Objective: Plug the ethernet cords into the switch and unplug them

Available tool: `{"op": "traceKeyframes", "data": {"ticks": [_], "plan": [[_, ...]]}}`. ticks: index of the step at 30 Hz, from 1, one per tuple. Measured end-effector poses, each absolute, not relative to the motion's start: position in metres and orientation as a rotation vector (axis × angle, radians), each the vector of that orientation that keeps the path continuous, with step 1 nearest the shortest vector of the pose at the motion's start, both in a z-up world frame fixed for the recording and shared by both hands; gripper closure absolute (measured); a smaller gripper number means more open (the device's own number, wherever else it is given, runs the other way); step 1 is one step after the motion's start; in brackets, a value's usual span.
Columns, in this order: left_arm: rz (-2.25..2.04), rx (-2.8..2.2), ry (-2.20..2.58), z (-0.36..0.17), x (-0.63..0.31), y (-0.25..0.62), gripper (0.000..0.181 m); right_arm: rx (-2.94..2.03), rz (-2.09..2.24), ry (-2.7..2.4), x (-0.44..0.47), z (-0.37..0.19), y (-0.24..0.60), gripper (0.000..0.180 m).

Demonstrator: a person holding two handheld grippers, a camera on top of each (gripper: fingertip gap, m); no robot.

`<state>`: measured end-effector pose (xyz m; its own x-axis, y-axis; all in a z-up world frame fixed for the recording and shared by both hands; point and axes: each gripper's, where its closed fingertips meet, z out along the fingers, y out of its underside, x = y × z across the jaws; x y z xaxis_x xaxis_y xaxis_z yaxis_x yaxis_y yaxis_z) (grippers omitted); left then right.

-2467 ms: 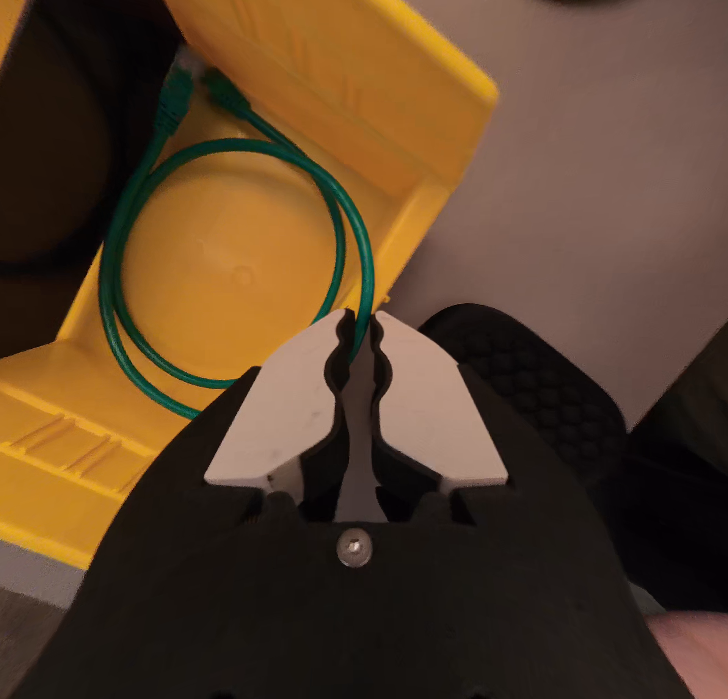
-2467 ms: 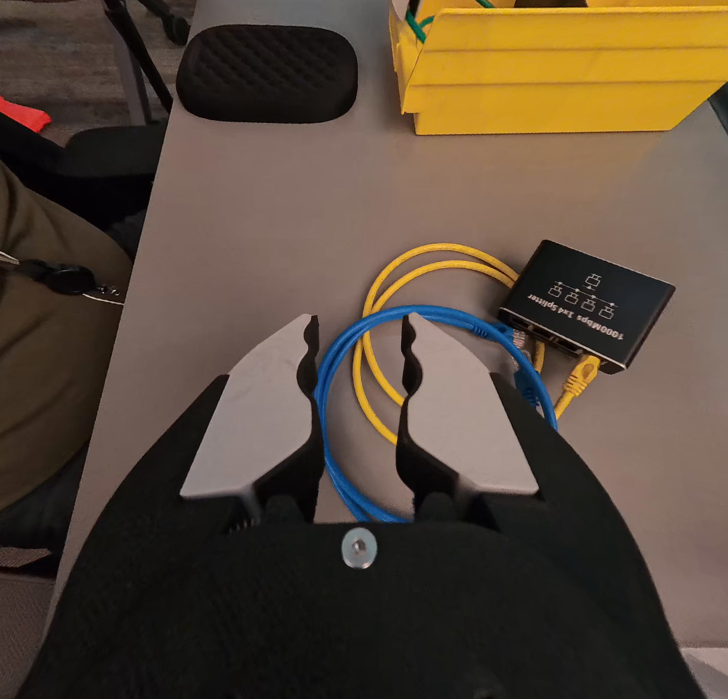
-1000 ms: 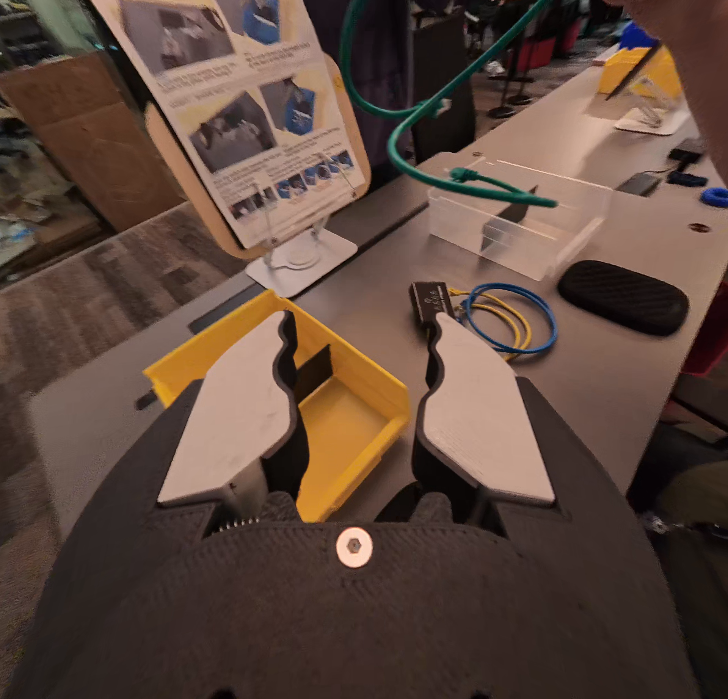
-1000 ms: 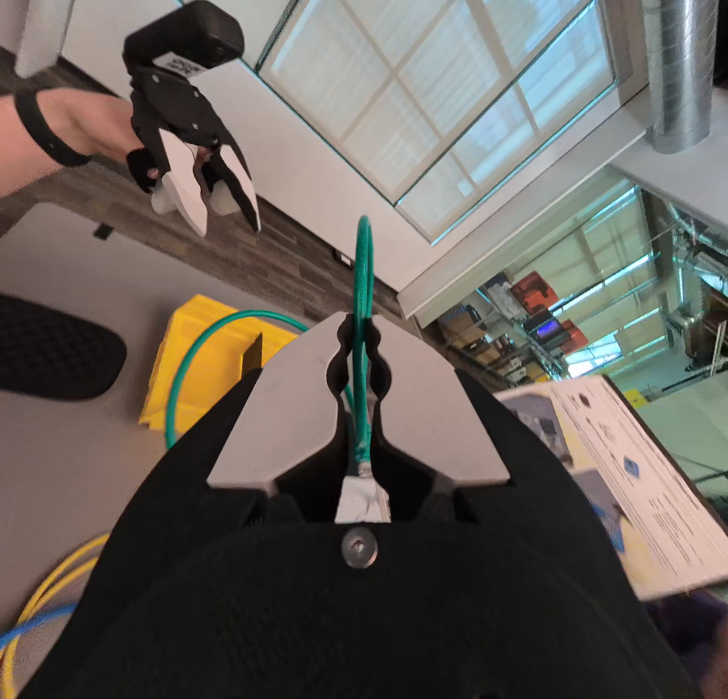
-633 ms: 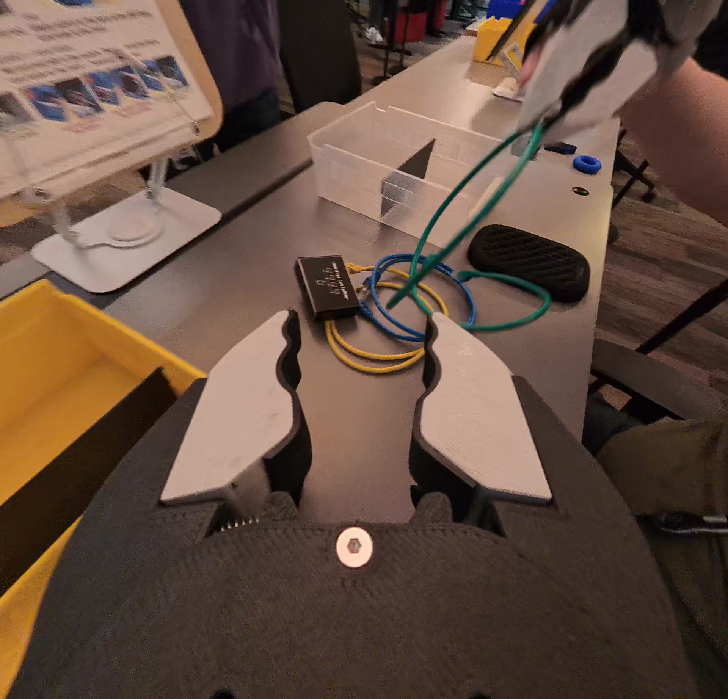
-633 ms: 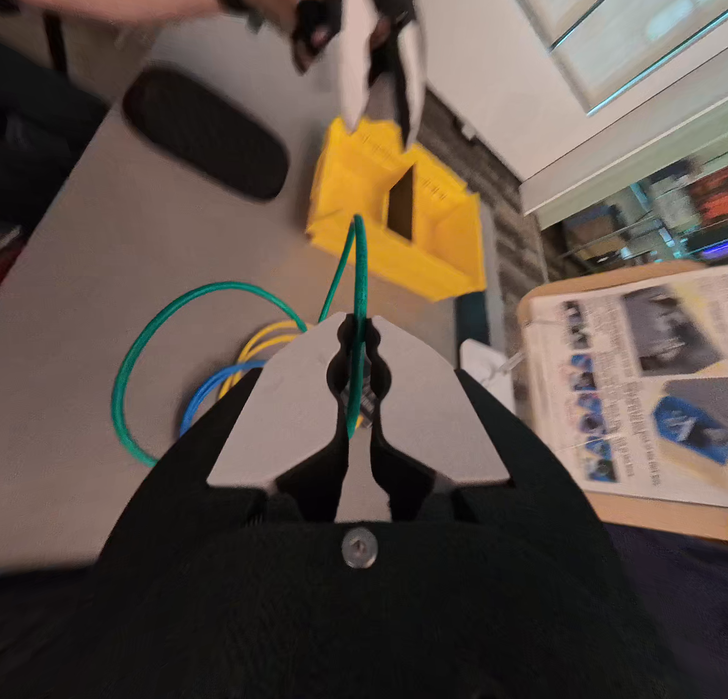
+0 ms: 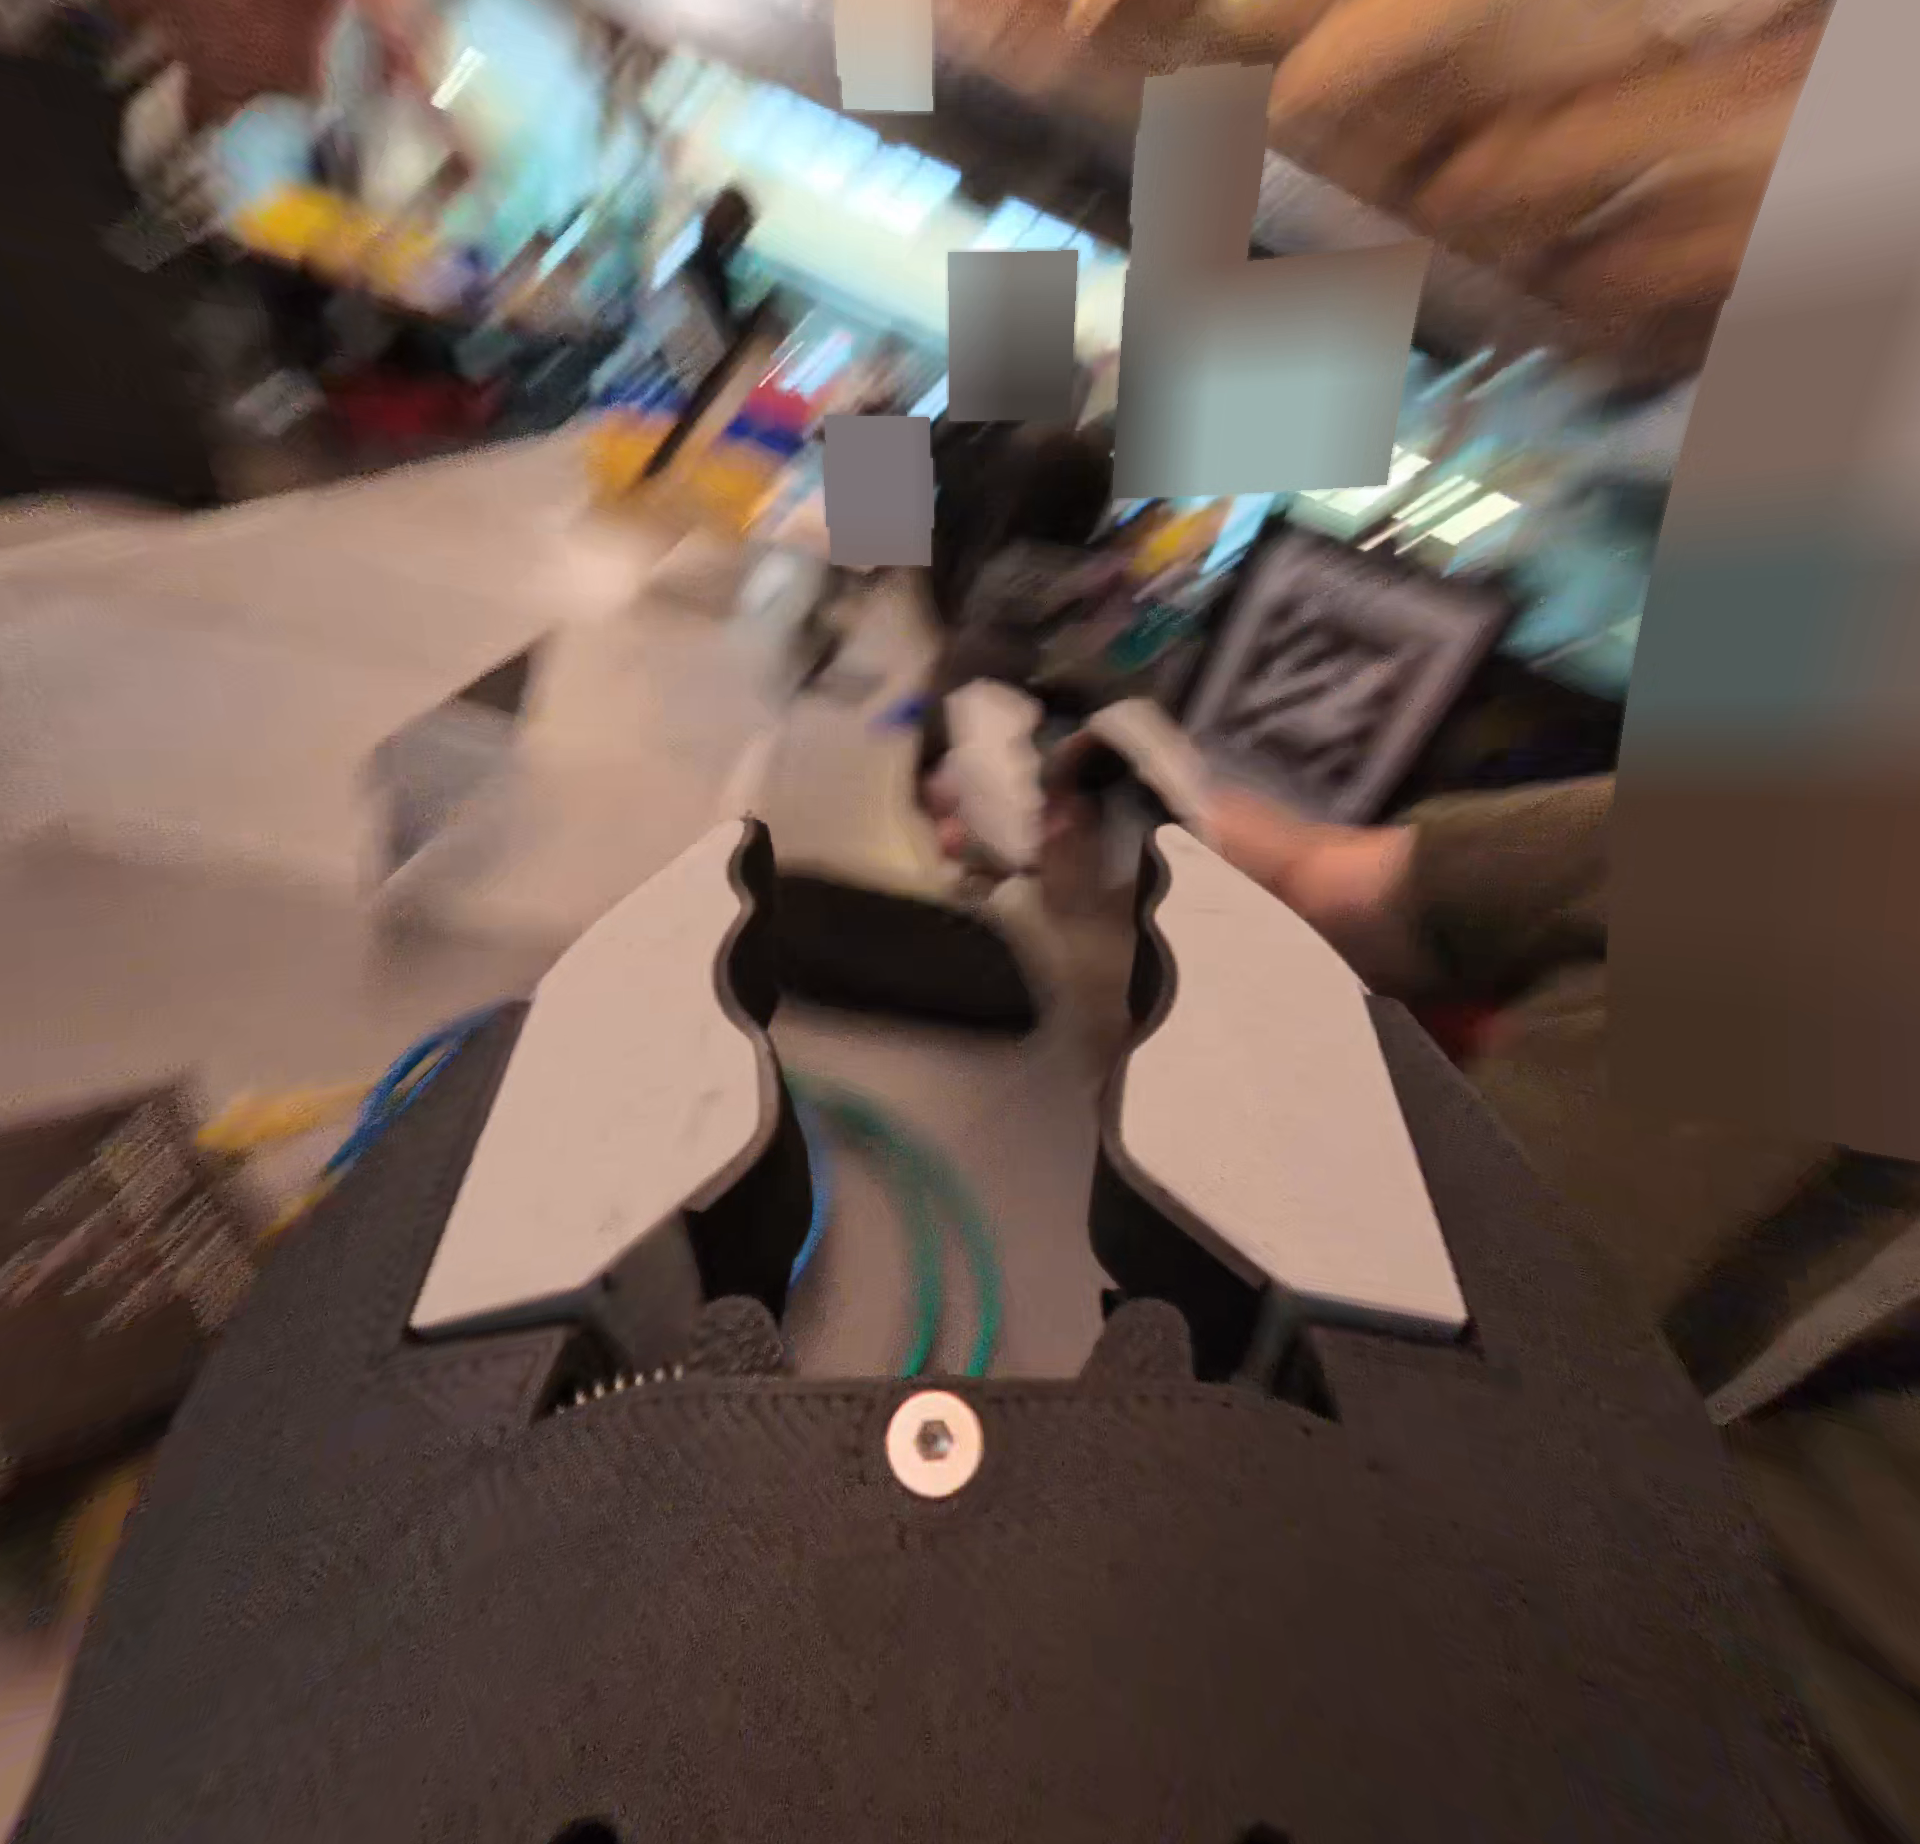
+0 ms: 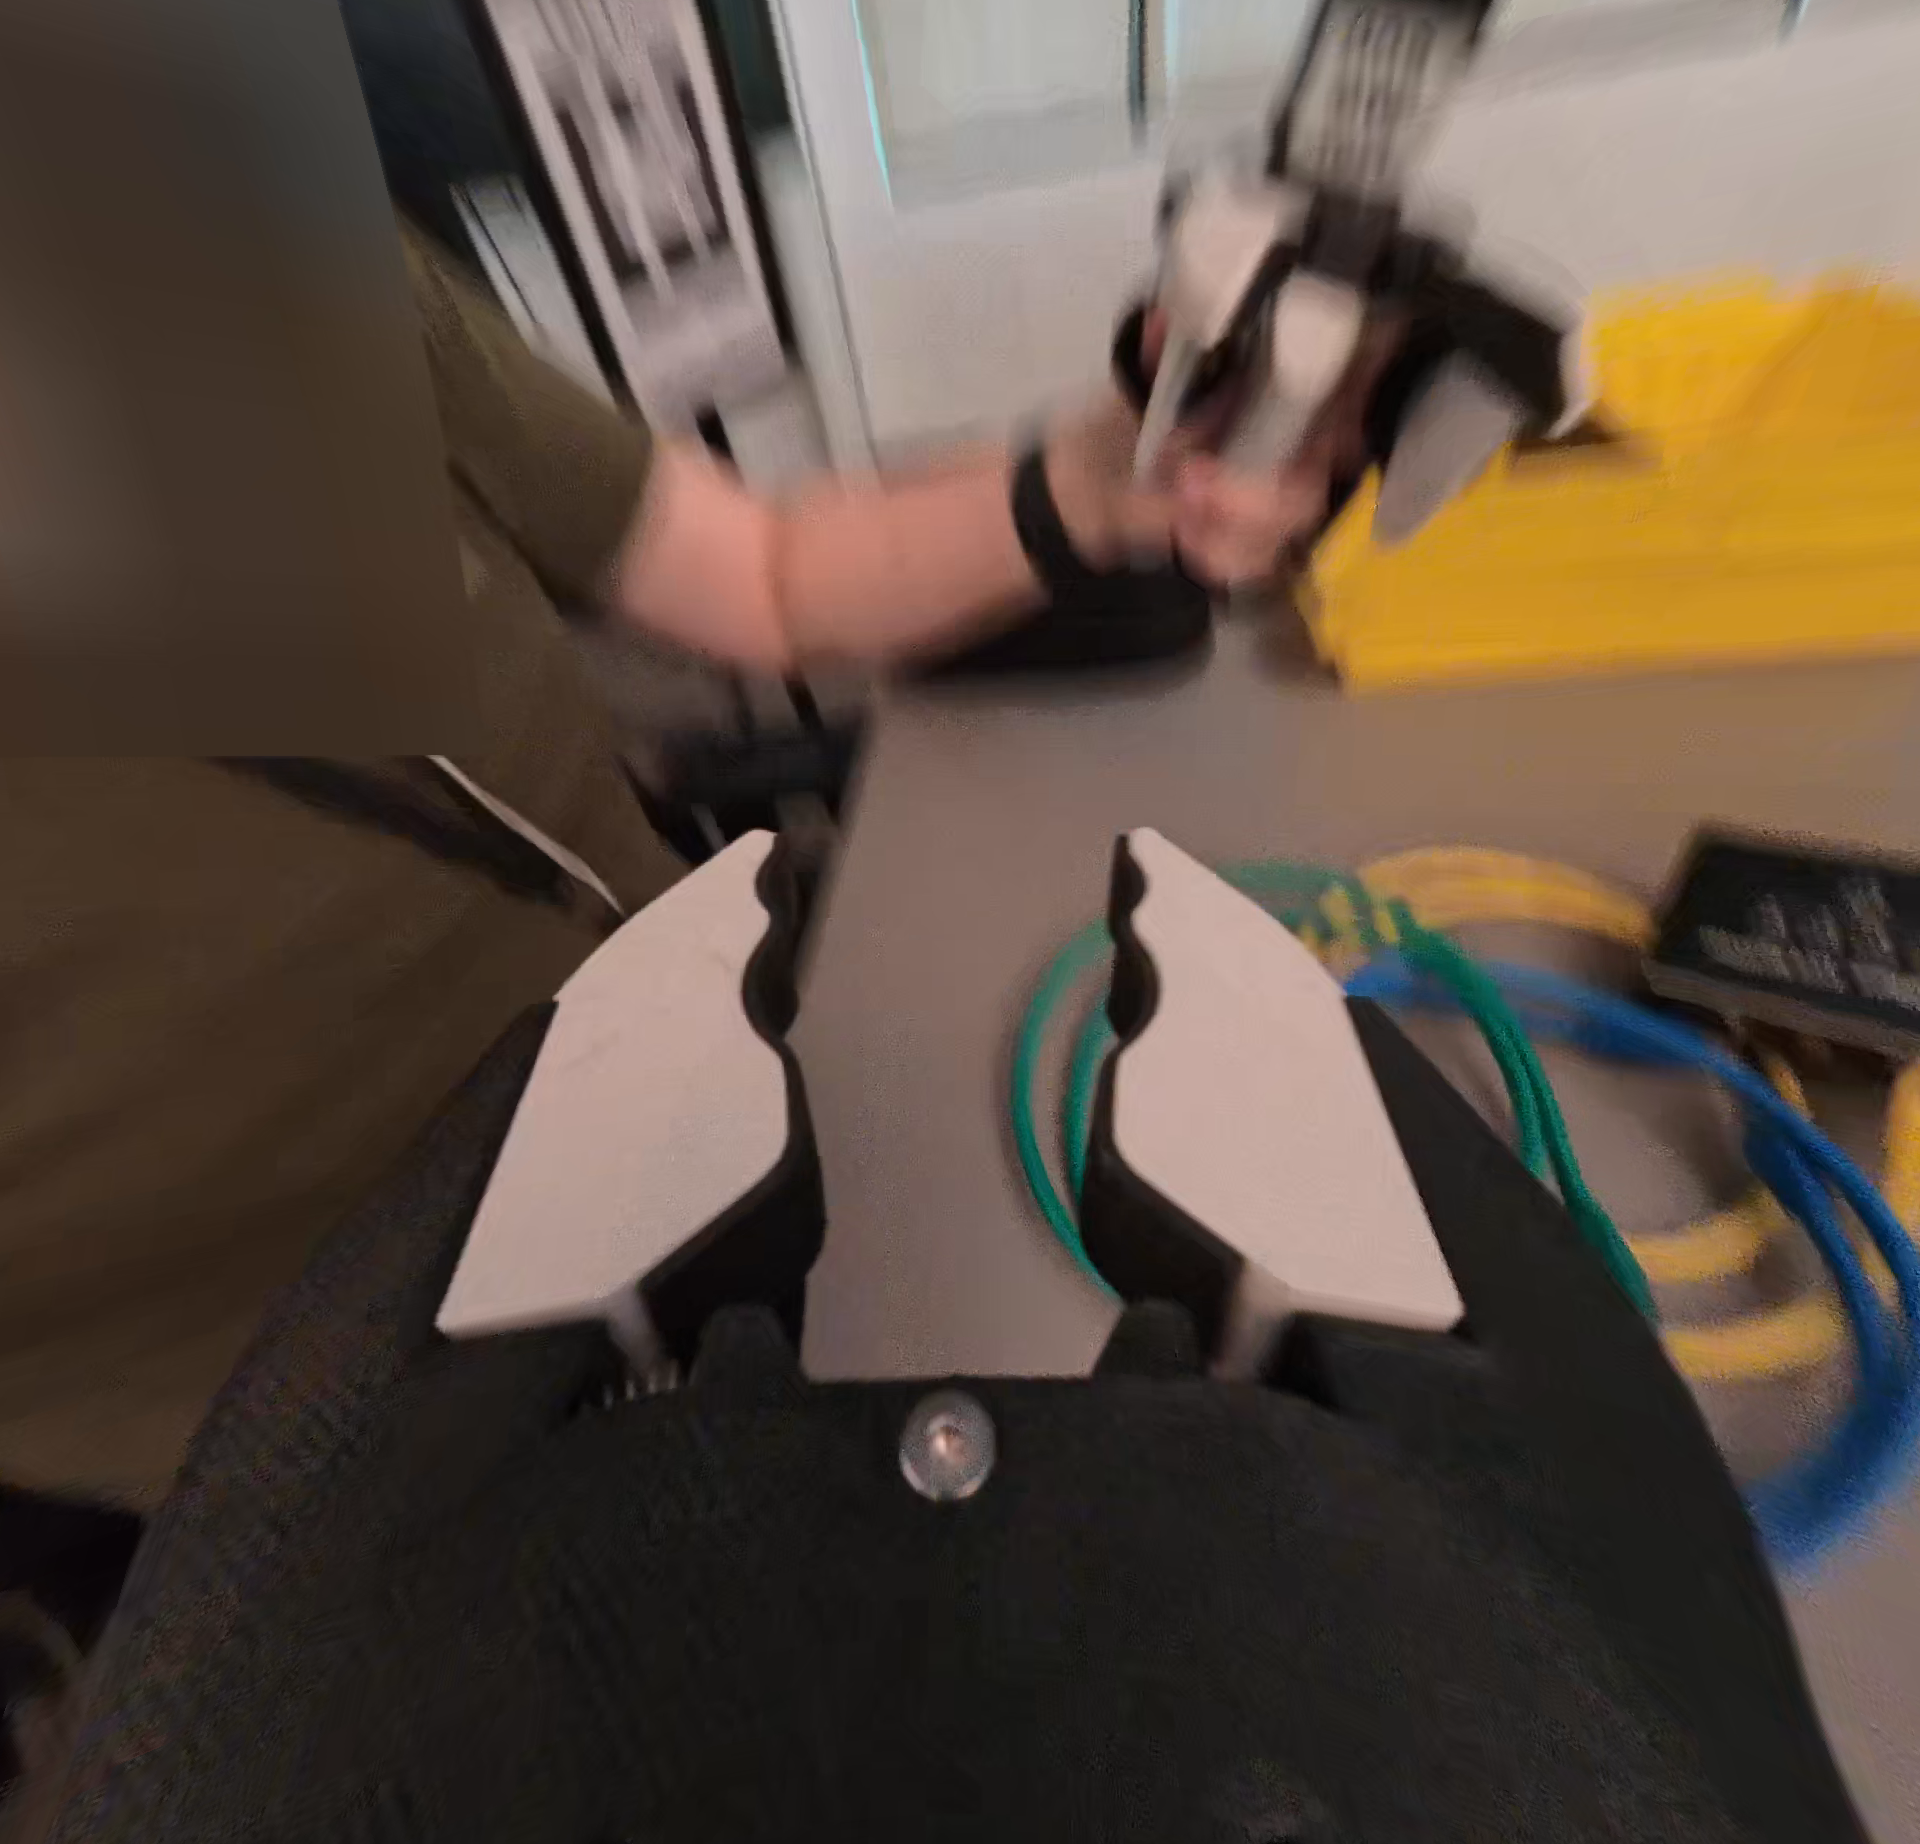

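You've let go of the green ethernet cord [image 8: 1049, 1119]: it now lies coiled on the grey table [image 8: 935, 963] beside the blue cord [image 8: 1766, 1119] and yellow cord [image 8: 1507, 890], near the black switch [image 8: 1808, 953]. Your right gripper [image 8: 943, 869] stands spread wide and empty, as does your left gripper [image 7: 948, 849], probably free to pick a plug end next.

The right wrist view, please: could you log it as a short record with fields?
right tongs: open, empty, above the table
left tongs: farther off, blurred, near the yellow bin
green cord: loose coil on the table
blue cord: beside the green one
yellow cord: beside the switch
plug state: too blurred to tell
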<state>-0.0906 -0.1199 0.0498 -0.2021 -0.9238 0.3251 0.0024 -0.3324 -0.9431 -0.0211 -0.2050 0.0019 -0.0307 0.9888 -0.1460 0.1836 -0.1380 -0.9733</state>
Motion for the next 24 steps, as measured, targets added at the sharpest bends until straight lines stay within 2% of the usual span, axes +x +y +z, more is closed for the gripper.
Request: {"op": "traceKeyframes", "data": {"ticks": [3, 5, 7, 10, 12, 13, 16, 18, 19, 24], "plan": [[-2.041, -0.929, 0.986, 0.122, -0.127, -0.13, 0.107, -1.059, 1.64, -0.983, 0.004, 0.092, -0.207, 0.114], [-2.018, -0.885, 1.004, 0.134, -0.131, -0.131, 0.104, -0.887, 1.686, -0.907, 0.023, 0.12, -0.208, 0.123], [-1.87, -0.979, 1.099, 0.12, -0.119, -0.134, 0.1, -0.827, 1.671, -0.876, 0.033, 0.129, -0.207, 0.129], [-1.385, -1.272, 1.295, 0.061, -0.091, -0.119, 0.103, -0.828, 1.559, -0.849, 0.039, 0.13, -0.2, 0.138], [-0.951, -1.465, 1.408, 0.012, -0.082, -0.092, 0.124, -0.856, 1.337, -0.846, 0.043, 0.125, -0.191, 0.18], [-0.828, -1.494, 1.463, -0.004, -0.077, -0.087, 0.135, -0.861, 1.241, -0.834, 0.046, 0.125, -0.188, 0.18], [-0.673, -1.556, 1.548, -0.031, -0.054, -0.076, 0.149, -0.953, 0.952, -0.765, 0.055, 0.121, -0.168, 0.178], [-0.637, -1.626, 1.61, -0.047, -0.038, -0.068, 0.146, -0.997, 0.766, -0.713, 0.062, 0.117, -0.157, 0.151], [-0.643, -1.676, 1.645, -0.056, -0.03, -0.066, 0.141, -1.046, 0.661, -0.695, 0.066, 0.111, -0.149, 0.146], [-0.698, -1.853, 1.726, -0.094, 0.008, -0.055, 0.145, -1.168, 0.293, -0.707, 0.075, 0.082, -0.138, 0.146]]}}
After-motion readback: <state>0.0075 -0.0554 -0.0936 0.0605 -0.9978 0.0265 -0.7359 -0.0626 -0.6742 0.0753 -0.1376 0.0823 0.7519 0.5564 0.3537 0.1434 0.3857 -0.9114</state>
